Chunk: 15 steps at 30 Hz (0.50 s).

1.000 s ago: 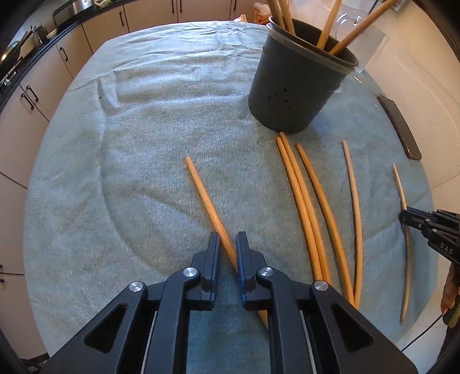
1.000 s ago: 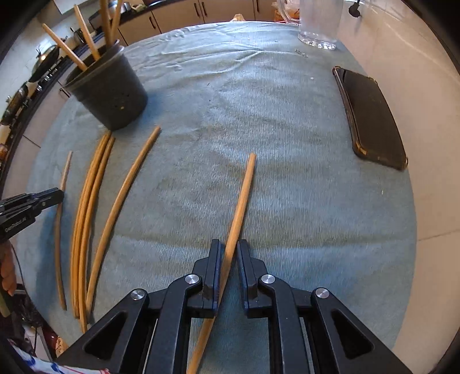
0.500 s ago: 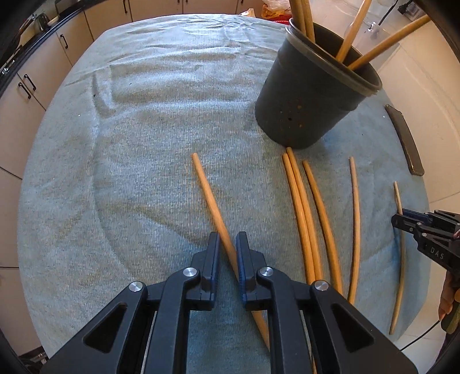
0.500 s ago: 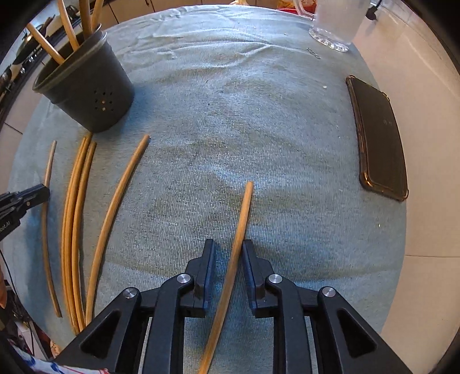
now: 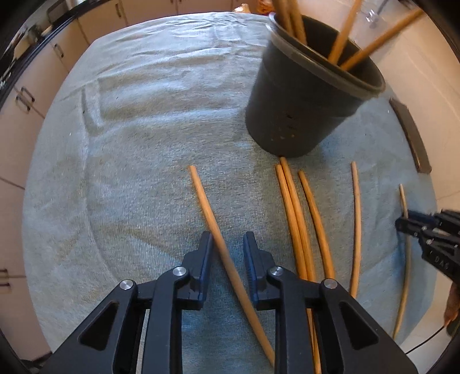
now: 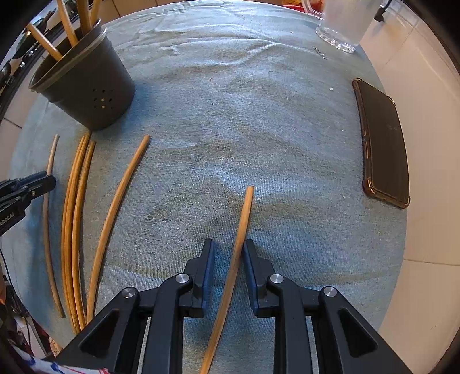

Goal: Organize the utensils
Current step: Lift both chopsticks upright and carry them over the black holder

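Note:
Wooden chopsticks lie on a grey-blue cloth (image 5: 143,143). A black holder pot (image 5: 304,97) with several chopsticks in it stands at the back; it also shows in the right wrist view (image 6: 86,86). My left gripper (image 5: 227,244) is open, its jaws on either side of one chopstick (image 5: 212,218) lying on the cloth. My right gripper (image 6: 228,253) is open around another chopstick (image 6: 243,218). Several loose chopsticks (image 5: 299,218) lie between the two grippers.
A dark phone (image 6: 382,143) lies on the cloth at the right. A clear glass (image 6: 342,26) stands at the back right. Kitchen cabinets (image 5: 26,95) run along the left. The cloth's right edge borders a pale tiled floor (image 6: 425,201).
Both grippers have opened from shut on their chopsticks; each chopstick now lies between parted jaws. Both views have moved a little closer to the pot.

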Each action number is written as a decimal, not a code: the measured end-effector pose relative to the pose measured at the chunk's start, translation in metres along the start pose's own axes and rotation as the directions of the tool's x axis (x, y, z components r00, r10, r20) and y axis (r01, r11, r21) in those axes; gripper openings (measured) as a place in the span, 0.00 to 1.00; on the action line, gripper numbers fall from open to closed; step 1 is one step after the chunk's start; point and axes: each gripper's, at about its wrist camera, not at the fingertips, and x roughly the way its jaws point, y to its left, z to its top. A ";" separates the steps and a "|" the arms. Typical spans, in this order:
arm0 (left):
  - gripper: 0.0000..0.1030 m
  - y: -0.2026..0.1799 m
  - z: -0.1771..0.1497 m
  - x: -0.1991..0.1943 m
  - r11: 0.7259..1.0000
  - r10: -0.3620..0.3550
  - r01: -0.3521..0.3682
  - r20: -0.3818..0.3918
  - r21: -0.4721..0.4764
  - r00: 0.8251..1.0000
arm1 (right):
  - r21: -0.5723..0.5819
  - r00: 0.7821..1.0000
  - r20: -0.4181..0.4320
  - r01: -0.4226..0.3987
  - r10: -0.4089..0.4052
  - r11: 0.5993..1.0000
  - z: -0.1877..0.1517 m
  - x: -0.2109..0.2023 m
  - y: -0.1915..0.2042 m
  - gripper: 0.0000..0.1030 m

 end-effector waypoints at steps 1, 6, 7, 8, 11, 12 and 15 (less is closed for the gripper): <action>0.18 -0.002 0.001 0.001 1.000 0.005 -0.005 0.000 0.007 1.000 | -0.017 1.000 0.016 -0.002 0.002 1.000 -0.001 -0.001 0.001 0.20; 0.06 -0.005 -0.009 -0.014 1.000 0.008 -0.010 0.096 0.016 0.995 | -0.050 0.995 0.100 0.001 0.004 0.999 -0.016 -0.004 0.006 0.06; 0.06 -0.005 -0.014 -0.023 1.000 -0.003 0.000 0.128 0.021 0.992 | -0.046 0.993 0.115 -0.010 0.015 0.999 -0.019 -0.006 0.005 0.06; 0.06 -0.006 -0.020 -0.034 1.000 -0.011 0.007 0.169 0.027 0.986 | -0.038 0.990 0.139 -0.023 0.028 0.999 -0.024 -0.010 0.004 0.06; 0.06 -0.009 -0.037 -0.068 0.999 -0.027 0.013 0.289 0.050 0.957 | -0.016 0.974 0.215 -0.072 0.074 0.997 -0.037 -0.027 0.000 0.06; 0.06 -0.008 -0.044 -0.080 0.998 -0.040 0.022 0.323 0.059 0.946 | -0.011 0.967 0.239 -0.090 0.090 0.996 -0.041 -0.033 -0.001 0.06; 0.06 -0.009 -0.068 -0.108 0.997 -0.062 0.034 0.408 0.076 0.911 | 0.000 0.935 0.332 -0.133 0.126 0.991 -0.058 -0.058 -0.002 0.06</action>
